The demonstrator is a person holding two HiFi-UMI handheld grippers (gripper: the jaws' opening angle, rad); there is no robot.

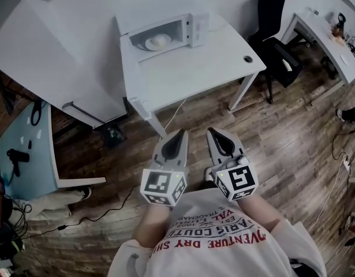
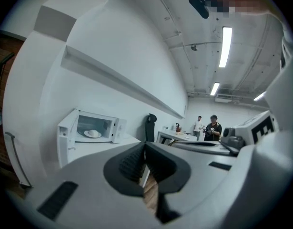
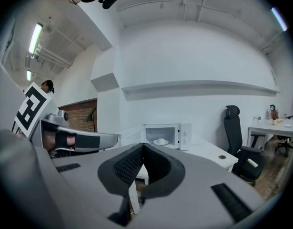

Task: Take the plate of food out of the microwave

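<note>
A white microwave (image 1: 191,27) stands with its door swung open at the back of a white table (image 1: 200,68). Inside lies a white plate (image 1: 157,41) with a pale mound of food. The plate (image 2: 93,134) shows in the left gripper view, and the same plate (image 3: 160,141) in the right gripper view. My left gripper (image 1: 178,134) and right gripper (image 1: 213,133) are side by side close to my chest, over the wood floor and well short of the table. The left gripper (image 2: 145,146) and right gripper (image 3: 143,146) are both shut on nothing.
A black office chair (image 1: 275,22) stands right of the table, with a second white desk (image 1: 324,36) beyond it. A light blue table (image 1: 24,149) is at my left. Cables trail on the floor (image 1: 96,215). Two people (image 2: 213,128) stand far back.
</note>
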